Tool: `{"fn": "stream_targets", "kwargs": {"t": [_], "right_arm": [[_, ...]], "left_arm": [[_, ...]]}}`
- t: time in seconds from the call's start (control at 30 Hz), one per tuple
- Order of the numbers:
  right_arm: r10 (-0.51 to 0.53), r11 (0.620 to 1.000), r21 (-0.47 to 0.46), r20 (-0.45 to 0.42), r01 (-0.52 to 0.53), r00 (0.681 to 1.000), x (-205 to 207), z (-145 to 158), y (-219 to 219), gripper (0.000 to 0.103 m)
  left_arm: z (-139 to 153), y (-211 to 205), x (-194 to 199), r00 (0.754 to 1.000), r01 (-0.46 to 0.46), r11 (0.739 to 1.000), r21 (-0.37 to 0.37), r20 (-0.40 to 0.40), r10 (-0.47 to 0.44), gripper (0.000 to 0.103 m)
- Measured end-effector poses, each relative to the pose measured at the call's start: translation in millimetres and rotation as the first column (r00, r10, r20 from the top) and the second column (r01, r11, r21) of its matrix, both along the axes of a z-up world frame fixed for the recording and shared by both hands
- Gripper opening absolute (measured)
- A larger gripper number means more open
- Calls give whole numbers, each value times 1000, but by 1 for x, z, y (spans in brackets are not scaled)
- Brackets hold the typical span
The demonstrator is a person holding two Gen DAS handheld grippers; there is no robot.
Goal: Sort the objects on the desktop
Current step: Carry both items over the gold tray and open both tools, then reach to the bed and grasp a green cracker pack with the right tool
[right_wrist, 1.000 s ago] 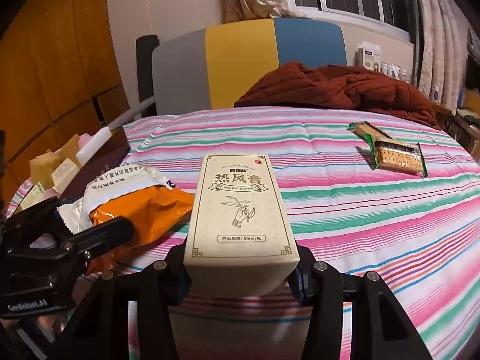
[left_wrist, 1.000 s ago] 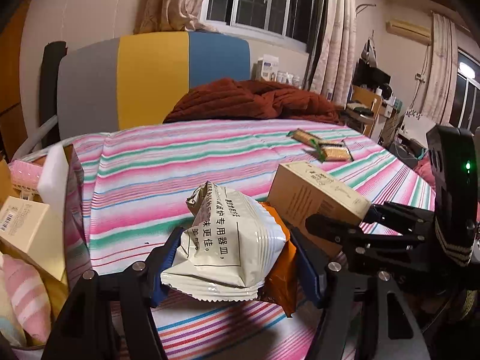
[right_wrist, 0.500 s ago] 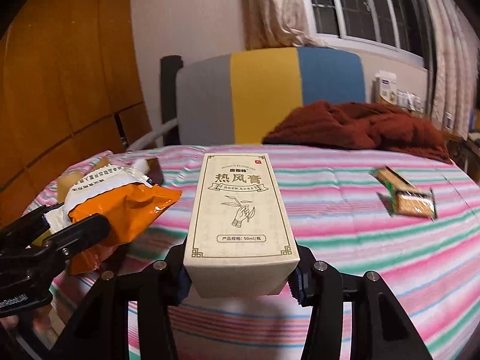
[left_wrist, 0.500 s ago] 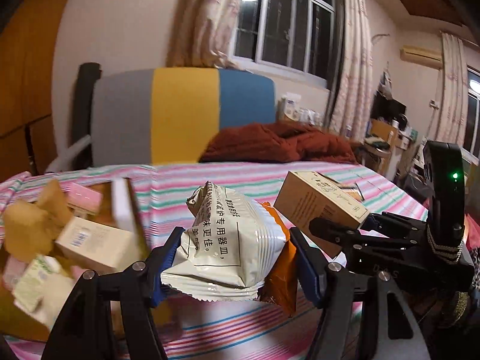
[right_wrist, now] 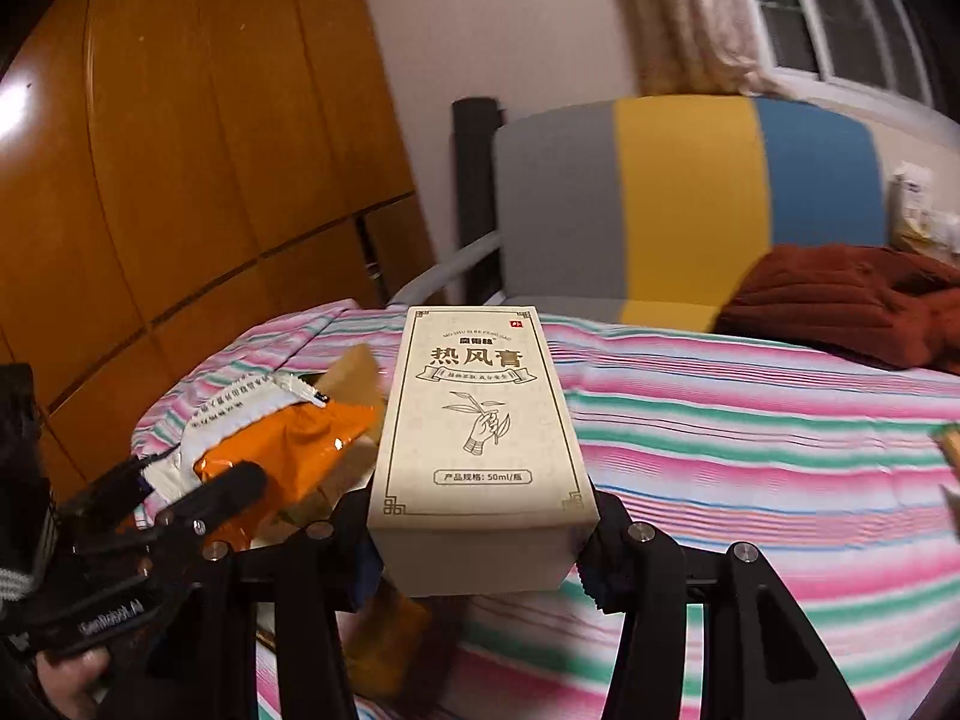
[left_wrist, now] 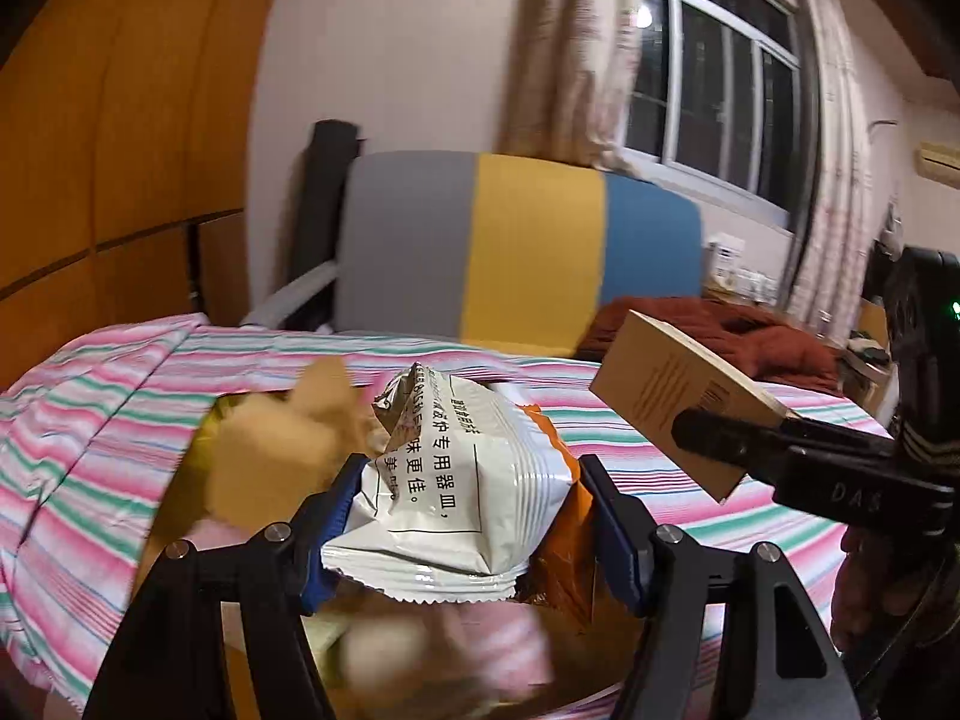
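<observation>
White and orange foil fills the near view: the snack packet [left_wrist: 462,480] sits pinched between the jaws of the left gripper [left_wrist: 465,531], closed in on its crimped end and holding it clear of the bedspread. Beside it the right gripper [right_wrist: 483,546] has its jaws clamped on the short sides of the cream box [right_wrist: 483,420], printed face up, also carried in the air. Both loads hang near the bed's left edge, above a blurred cardboard container [left_wrist: 258,468] of small boxes; judging by that, the two things are probably being brought there to be dropped in, though the blur hides its rim and how much room is left inside. Beyond, the striped bedspread [right_wrist: 750,420] lies open and bare toward the rust-red blanket [right_wrist: 852,294], and the grey, yellow and blue headboard [left_wrist: 528,246] closes the far side.
</observation>
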State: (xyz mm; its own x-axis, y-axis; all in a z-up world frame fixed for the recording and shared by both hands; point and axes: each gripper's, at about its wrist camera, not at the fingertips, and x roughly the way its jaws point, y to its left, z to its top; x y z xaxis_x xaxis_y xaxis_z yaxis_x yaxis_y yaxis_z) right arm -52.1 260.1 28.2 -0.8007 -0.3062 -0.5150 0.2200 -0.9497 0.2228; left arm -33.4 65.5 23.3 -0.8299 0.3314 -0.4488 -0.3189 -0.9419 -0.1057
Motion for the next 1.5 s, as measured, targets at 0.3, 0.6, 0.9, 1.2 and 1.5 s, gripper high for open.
{"fn": "stream_targets", "kwargs": {"t": [0.3,0.6,0.9,1.2,1.5], "right_arm": [[82,997,-8,109,-82,991,-71,-24,-58,53],[75,995,-74,125,-66,989,-64,-36,-43,66],[25,990,-141,96,-11,995,-31,-35,-11,72],[-133,967,-198,151,162,980,3,-58,69,75],[-344,896,-232,177,379,922,51,-74,169,78]], "left_arm": [[-15,-21,-30,997,-62,998,-25,34,62,71],[-13,-35,-22,994,-105,994,25,-2,105,77],[-8,-38,-8,992,-124,991,48,-20,125,78],[-8,13,13,999,42,999,34,-11,-42,78],[-10,80,31,976,220,975,-12,12,-220,78]]}}
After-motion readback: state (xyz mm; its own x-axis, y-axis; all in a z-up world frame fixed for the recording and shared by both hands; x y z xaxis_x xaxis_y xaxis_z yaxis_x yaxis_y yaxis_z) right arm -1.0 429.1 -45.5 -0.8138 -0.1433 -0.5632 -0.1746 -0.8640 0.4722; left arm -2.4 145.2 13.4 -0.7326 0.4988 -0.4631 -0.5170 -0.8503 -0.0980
